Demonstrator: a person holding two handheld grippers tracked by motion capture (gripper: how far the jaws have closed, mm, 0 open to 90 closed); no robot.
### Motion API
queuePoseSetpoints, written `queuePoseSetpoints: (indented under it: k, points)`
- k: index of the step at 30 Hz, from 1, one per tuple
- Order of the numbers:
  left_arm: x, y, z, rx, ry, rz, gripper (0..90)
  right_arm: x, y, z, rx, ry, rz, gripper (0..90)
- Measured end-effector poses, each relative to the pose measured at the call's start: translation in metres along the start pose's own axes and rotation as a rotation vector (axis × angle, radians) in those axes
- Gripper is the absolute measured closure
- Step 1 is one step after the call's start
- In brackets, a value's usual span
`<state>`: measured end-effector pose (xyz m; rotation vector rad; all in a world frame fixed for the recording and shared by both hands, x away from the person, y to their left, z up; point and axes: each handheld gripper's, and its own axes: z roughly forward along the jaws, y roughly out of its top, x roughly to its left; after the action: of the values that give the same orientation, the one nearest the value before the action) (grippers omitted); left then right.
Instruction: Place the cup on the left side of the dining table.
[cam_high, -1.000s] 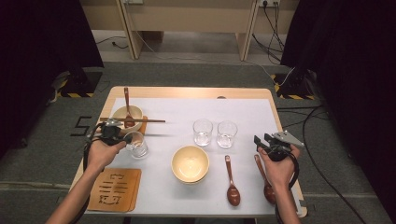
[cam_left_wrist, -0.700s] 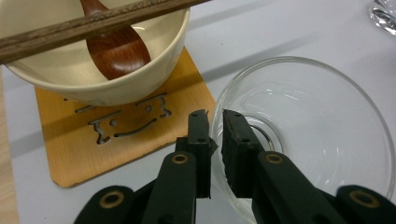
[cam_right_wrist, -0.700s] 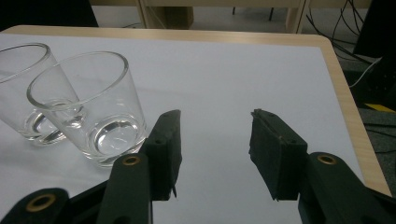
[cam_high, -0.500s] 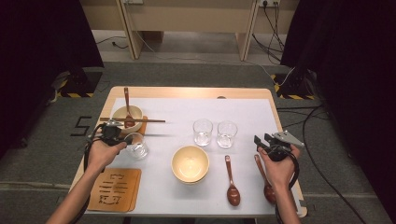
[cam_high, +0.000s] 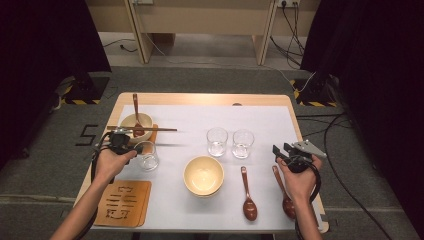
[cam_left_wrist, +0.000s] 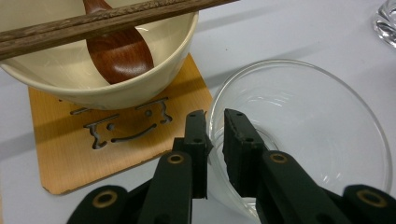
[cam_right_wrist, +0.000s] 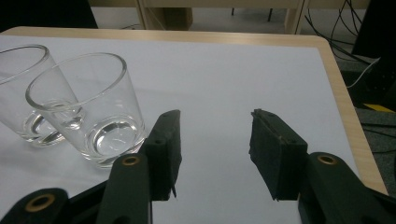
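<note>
Glass between black jaws: left gripper (cam_left_wrist: 215, 116) set over the near rim of a clear, empty tumbler (cam_left_wrist: 303, 135), one jaw outside the wall and one inside, jaws just now easing apart, a sliver of gap on either side of the rim, so let go rather than clamped. Tumbler upright on the white surface (cam_high: 190, 120), toward its left side, just in front of a wooden coaster (cam_left_wrist: 70, 149) with cut-out marks. On that coaster, a cream bowl (cam_left_wrist: 107, 88), holding the brown head of a wooden spoon (cam_left_wrist: 119, 56), handle leaning out over the far rim; across the bowl's top, a pair of dark chopsticks (cam_left_wrist: 93, 23) laid flat. Farther out, seen from the high view, a second cream bowl (cam_high: 203, 175) near the middle of the surface, with nothing in it. Behind it, two more clear tumblers, one to the left (cam_high: 217, 141) and one to the right (cam_high: 243, 143), side by side, upright, both empty. Right of the middle bowl, two brown spoons, one nearer the bowl (cam_high: 248, 197) and one farther right (cam_high: 283, 192), lying flat, heads toward the near edge. At the near left corner, a second wooden coaster (cam_high: 123, 202), bare. Over by the right edge, right gripper (cam_right_wrist: 215, 121) held above the surface, jaws spread wide, nothing between them, the pair of tumblers off to its left.
</note>
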<state>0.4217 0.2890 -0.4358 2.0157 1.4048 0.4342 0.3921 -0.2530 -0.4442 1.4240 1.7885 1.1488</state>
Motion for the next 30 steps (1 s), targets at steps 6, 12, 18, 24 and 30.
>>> queuePoseSetpoints:
  k: [6,12,18,24,30]
  points:
    - [0.002,0.0,-0.004,-0.029,0.021,0.001,67.9,0.0,0.0,0.0,0.002,0.002,0.001,53.3]
    - [0.004,-0.001,-0.008,-0.064,0.032,-0.011,63.7,0.001,0.0,0.001,0.003,0.003,0.0,53.3]
    - [0.006,0.0,-0.02,-0.115,0.026,-0.04,57.7,0.001,0.0,0.0,0.004,0.003,0.004,53.3]
    - [0.009,0.0,-0.035,-0.166,0.032,-0.056,55.7,0.0,0.0,0.0,0.003,0.001,0.0,53.3]
    - [0.01,-0.004,-0.045,-0.193,0.038,-0.058,54.9,0.001,0.0,0.0,0.004,-0.002,0.003,53.3]
